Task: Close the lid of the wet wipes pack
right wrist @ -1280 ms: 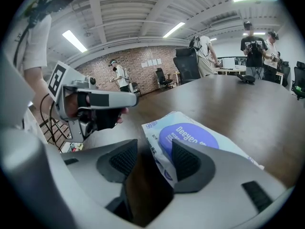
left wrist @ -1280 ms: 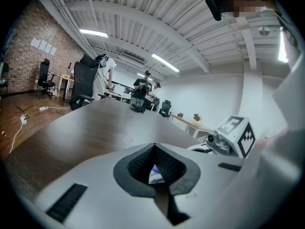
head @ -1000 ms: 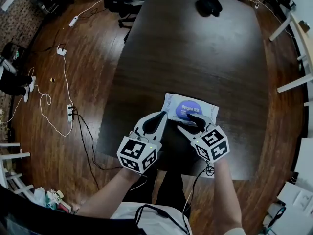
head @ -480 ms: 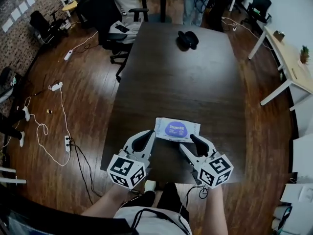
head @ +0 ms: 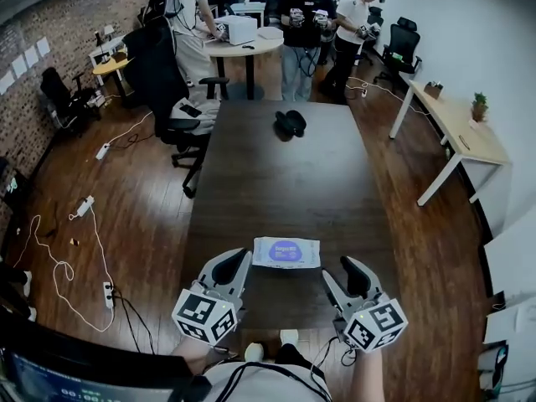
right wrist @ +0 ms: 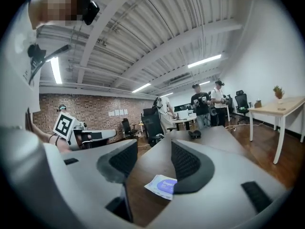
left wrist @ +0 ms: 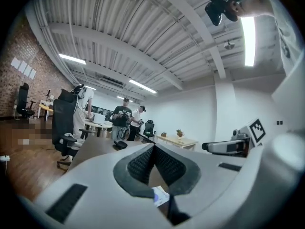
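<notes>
The wet wipes pack (head: 286, 252), white with a purple oval lid label, lies flat on the dark table (head: 285, 174) near its front edge, and the lid looks flat against the pack. My left gripper (head: 235, 260) is just left of the pack and apart from it, jaws shut with nothing between them. In the left gripper view the left gripper (left wrist: 153, 150) has its pads meeting, and a corner of the pack (left wrist: 160, 195) shows below them. My right gripper (head: 351, 269) is right of the pack, open and empty. The right gripper view shows the pack (right wrist: 164, 186) between the spread jaws of the right gripper (right wrist: 152, 150), farther off.
A black object (head: 291, 123) lies at the table's far end. Office chairs (head: 180, 111) stand at the far left corner. People (head: 322, 23) stand beyond the table by a round desk. A white desk (head: 456, 136) is at the right, and cables (head: 79, 224) lie on the floor at left.
Both grippers have drawn back from the pack toward the table's front edge. The right gripper, over the lid a second ago, is off it. The head view has lifted to show more of the room.
</notes>
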A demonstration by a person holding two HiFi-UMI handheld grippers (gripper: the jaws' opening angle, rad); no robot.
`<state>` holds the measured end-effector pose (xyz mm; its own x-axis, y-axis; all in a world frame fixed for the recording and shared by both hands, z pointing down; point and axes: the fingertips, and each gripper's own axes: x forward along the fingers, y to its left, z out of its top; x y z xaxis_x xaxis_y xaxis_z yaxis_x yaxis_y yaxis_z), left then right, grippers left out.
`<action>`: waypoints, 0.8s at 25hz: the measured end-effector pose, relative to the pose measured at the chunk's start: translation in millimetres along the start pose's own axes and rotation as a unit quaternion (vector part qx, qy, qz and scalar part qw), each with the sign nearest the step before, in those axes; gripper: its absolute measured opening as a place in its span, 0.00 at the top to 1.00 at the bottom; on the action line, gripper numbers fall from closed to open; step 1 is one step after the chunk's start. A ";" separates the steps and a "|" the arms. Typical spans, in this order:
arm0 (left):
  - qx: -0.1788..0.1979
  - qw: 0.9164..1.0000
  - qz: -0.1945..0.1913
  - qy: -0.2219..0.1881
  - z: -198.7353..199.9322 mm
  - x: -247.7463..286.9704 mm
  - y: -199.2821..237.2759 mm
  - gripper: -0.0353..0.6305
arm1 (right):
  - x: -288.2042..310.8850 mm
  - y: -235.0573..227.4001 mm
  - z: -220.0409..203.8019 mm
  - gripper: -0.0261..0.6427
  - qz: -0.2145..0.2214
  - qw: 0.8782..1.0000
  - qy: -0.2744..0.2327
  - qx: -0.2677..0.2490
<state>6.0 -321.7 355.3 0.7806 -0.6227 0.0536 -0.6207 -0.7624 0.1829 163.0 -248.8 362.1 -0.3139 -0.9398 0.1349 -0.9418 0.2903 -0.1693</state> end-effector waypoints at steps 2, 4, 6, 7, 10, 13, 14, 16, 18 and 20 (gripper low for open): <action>0.004 1.000 -0.004 -0.006 8.6 -9.8 -3.9 0.95 | -11.4 4.4 12.1 0.63 -0.011 1.000 -0.012 -0.008; 0.006 1.000 -0.006 -0.013 14.5 -19.6 -7.7 0.95 | -22.4 11.0 20.9 0.63 -0.015 1.000 -0.022 -0.012; 0.004 1.000 -0.008 -0.018 17.6 -30.5 -10.9 0.95 | -31.0 18.5 23.8 0.63 -0.018 0.999 -0.025 -0.016; 0.002 1.000 -0.010 -0.021 18.4 -35.9 -12.4 0.95 | -34.5 22.3 24.0 0.63 -0.020 0.999 -0.026 -0.018; 0.000 1.000 -0.017 -0.026 19.5 -50.9 -15.6 0.95 | -43.3 33.5 24.3 0.63 -0.027 0.999 -0.033 -0.022; -0.001 0.999 -0.023 -0.030 20.0 -62.7 -16.6 0.95 | -54.4 43.6 25.5 0.95 -0.043 0.998 -0.048 -0.027; -0.002 0.999 -0.025 -0.031 20.1 -64.5 -17.0 0.95 | -57.0 46.3 24.6 0.95 -0.046 0.997 -0.048 -0.029; -0.004 0.999 -0.026 -0.029 19.1 -68.3 -17.9 0.95 | -60.6 51.7 20.7 0.95 -0.046 0.998 -0.042 -0.030; -0.006 0.999 -0.027 -0.027 17.2 -74.3 -21.3 0.95 | -66.5 56.9 16.9 0.95 -0.045 0.998 -0.039 -0.028; -0.003 0.999 -0.031 -0.026 17.0 -78.3 -27.9 0.95 | -74.6 60.1 16.8 0.95 -0.044 0.998 -0.040 -0.027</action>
<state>-39.0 -254.7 329.3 0.8127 -0.5827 -0.0092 -0.5705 -0.7987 0.1911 131.8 -164.3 325.5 -0.2203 -0.9730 0.0689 -0.9714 0.2124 -0.1063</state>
